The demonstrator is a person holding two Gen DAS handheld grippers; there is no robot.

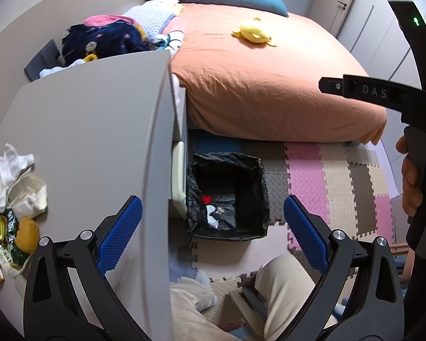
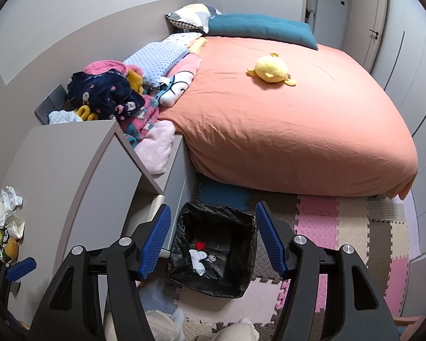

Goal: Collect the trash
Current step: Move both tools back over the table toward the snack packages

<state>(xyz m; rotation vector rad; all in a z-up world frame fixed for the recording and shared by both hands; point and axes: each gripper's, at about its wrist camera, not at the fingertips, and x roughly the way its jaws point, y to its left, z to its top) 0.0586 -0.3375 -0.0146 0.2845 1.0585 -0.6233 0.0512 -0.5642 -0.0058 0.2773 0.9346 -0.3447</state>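
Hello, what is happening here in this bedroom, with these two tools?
A person holds a gripper in each hand and is collecting trash. Both the left gripper and the right gripper are open and empty, above the black-lined bin on the floor by the bed. A few scraps already lie in the bin. A pile of wrappers and tissues still waits on the grey table beside it.
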